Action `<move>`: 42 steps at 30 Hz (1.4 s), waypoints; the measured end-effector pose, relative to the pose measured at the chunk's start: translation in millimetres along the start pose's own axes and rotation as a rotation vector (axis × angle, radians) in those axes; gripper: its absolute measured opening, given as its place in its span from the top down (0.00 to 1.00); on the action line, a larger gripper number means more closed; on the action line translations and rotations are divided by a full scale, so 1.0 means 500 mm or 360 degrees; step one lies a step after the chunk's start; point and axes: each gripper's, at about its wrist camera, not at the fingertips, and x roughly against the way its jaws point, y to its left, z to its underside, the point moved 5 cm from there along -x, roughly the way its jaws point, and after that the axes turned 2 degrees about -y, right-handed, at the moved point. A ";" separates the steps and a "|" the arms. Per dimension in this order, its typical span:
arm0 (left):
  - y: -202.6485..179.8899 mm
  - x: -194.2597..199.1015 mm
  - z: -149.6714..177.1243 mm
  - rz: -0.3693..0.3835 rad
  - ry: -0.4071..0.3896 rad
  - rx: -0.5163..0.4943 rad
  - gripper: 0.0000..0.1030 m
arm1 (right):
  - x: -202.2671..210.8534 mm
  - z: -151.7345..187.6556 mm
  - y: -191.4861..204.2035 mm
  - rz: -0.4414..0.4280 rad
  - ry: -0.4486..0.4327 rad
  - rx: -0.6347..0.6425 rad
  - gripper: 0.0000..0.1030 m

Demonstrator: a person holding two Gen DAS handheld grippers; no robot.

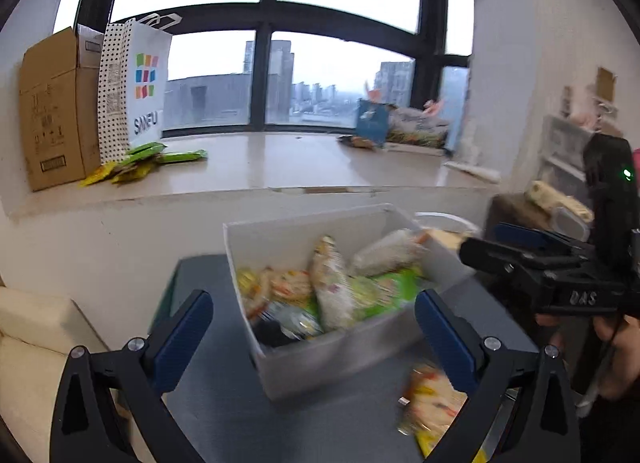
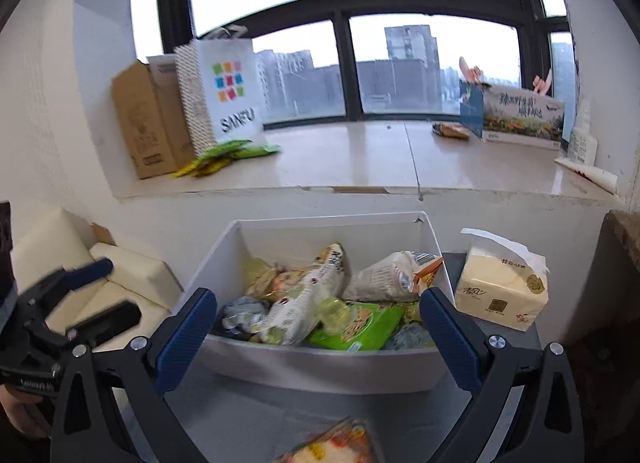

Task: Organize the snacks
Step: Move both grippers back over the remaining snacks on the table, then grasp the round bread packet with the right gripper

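Both your left hand-held gripper [image 1: 314, 337] and right hand-held gripper [image 2: 318, 333] are spread, empty. The loose packet [image 2: 334, 445] on the surface could slide off if you nudge it; the white box [image 2: 320, 367] is crowded.

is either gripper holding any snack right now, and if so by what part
Nothing is held. The left gripper and right gripper both stand wide open, nothing between their fingers; the snack packets lie in the white box.

Overcast window backlight, fisheye warp, motion blur
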 end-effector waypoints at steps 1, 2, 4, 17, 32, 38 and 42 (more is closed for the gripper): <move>-0.008 0.017 0.011 -0.0008 -0.0004 -0.0006 0.00 | 0.024 0.007 0.007 -0.0030 -0.0027 0.0003 0.00; -0.016 0.034 0.022 -0.0011 -0.0007 -0.0010 0.00 | 0.038 0.013 0.010 -0.0050 -0.0037 0.0007 0.00; -0.032 0.072 0.050 0.0028 -0.0013 0.0011 0.00 | 0.078 0.034 0.016 -0.0096 -0.0055 0.0013 0.00; -0.109 0.189 0.230 0.0109 0.0141 0.0044 0.00 | 0.265 0.295 -0.099 -0.0013 0.0023 -0.0317 0.00; -0.130 0.171 0.250 0.0149 0.0206 0.0048 0.00 | 0.117 0.376 -0.016 0.0034 0.0342 0.0184 0.00; -0.129 0.177 0.250 0.0162 0.0194 0.0030 0.00 | 0.008 0.348 0.015 0.0039 0.0430 0.0354 0.00; -0.116 0.176 0.252 0.0141 0.0201 0.0050 0.00 | -0.070 0.350 0.017 0.0028 0.0551 0.0400 0.00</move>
